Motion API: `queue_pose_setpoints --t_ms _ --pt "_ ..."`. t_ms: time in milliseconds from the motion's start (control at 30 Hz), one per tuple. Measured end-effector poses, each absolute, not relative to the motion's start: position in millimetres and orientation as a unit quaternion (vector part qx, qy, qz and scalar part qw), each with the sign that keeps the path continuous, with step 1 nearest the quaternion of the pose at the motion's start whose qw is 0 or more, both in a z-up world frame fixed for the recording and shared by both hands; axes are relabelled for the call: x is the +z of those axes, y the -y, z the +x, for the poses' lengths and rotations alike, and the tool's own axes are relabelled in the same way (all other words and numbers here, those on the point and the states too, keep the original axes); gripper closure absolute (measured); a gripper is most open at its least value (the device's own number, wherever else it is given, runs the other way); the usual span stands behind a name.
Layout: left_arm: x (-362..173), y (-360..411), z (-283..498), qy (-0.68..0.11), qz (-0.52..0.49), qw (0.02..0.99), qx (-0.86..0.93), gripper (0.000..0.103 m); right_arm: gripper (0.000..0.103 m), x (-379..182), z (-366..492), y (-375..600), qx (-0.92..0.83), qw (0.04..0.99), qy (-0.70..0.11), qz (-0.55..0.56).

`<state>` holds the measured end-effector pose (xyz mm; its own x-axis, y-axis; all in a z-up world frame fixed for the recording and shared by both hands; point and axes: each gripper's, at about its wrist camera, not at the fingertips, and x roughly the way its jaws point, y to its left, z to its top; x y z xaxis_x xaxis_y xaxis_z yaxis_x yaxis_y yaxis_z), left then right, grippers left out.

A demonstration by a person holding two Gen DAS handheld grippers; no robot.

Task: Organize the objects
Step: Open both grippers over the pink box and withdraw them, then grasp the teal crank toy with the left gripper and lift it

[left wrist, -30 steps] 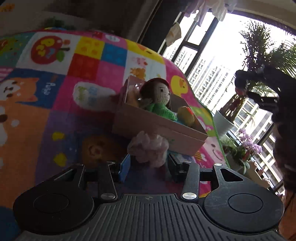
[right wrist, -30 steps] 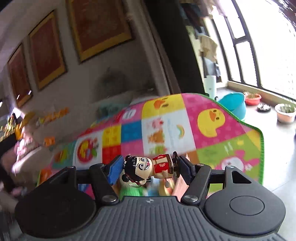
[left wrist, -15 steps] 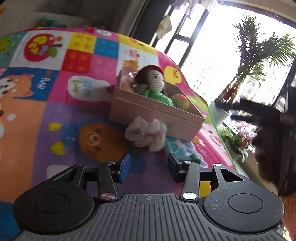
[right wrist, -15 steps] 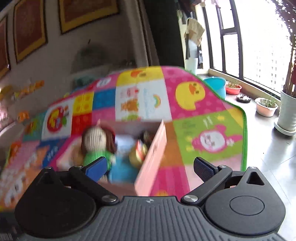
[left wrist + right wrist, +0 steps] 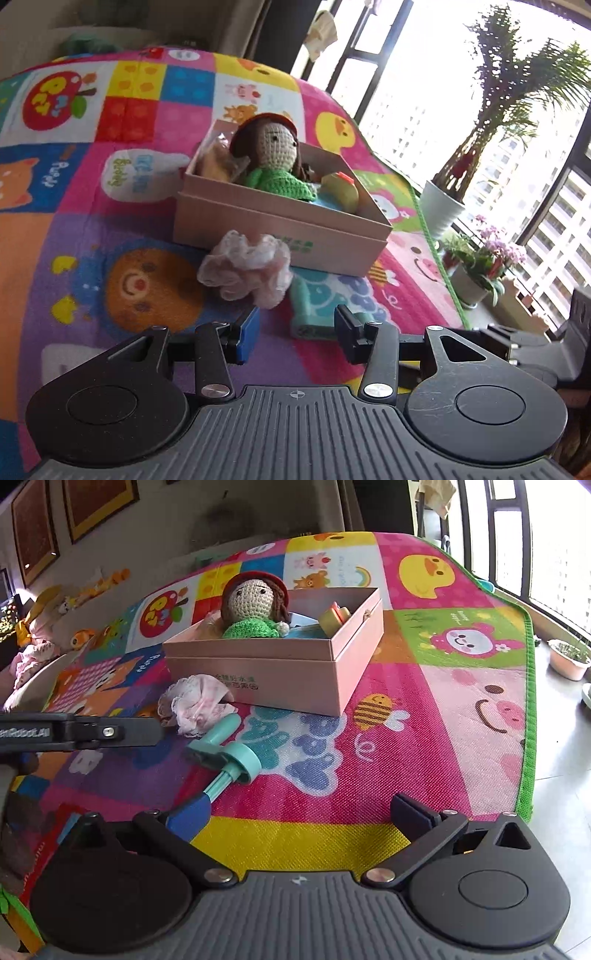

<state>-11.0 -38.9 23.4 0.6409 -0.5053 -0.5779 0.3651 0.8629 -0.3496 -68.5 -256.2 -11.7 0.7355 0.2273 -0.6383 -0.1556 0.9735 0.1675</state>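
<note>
A pink cardboard box (image 5: 280, 236) (image 5: 295, 672) stands on the play mat, holding a crochet doll (image 5: 277, 147) (image 5: 255, 602) in green and a yellow toy (image 5: 341, 190). A pink frilly cloth (image 5: 247, 266) (image 5: 195, 705) lies against the box's front. Beside it lies a teal plastic toy (image 5: 229, 757) (image 5: 317, 306). My left gripper (image 5: 295, 328) is open just short of the cloth, nothing between its fingers. My right gripper (image 5: 299, 812) hangs low over the mat, jaws opening wide and empty, its blue pad near the teal toy's stem. The left gripper's finger (image 5: 110, 733) reaches in from the left.
The colourful play mat (image 5: 443, 686) ends in a green edge at the right, with bare floor beyond. Potted plants (image 5: 476, 266) and a white pot (image 5: 441, 206) stand by the window. Soft toys (image 5: 40, 627) lie on a sofa at the far left.
My right gripper let go of the small figurine, opened wide and sank toward the mat in front of the box. My left gripper drew back a little from the frilly cloth.
</note>
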Motion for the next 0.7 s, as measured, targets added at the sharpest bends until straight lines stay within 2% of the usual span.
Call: queue_pose_setpoints --t_ms 100,267,500,700 --pt "26 52 -5 -0.355 -0.118 0.895 -0.243 0.055 0.000 -11 -73 252 0.111 0.931 -0.346 0.034" --pt "41 81 -15 -0.338 -0.090 0.898 -0.269 0.055 0.000 -8 -92 243 0.157 0.930 -0.332 -0.009" --pt "29 137 -7 -0.324 0.038 0.922 -0.206 0.055 0.000 -9 -98 251 0.149 0.930 -0.337 -0.004" --pt "21 107 -27 -0.331 0.075 0.920 -0.195 0.056 0.000 -11 -101 252 0.158 0.928 -0.338 -0.004"
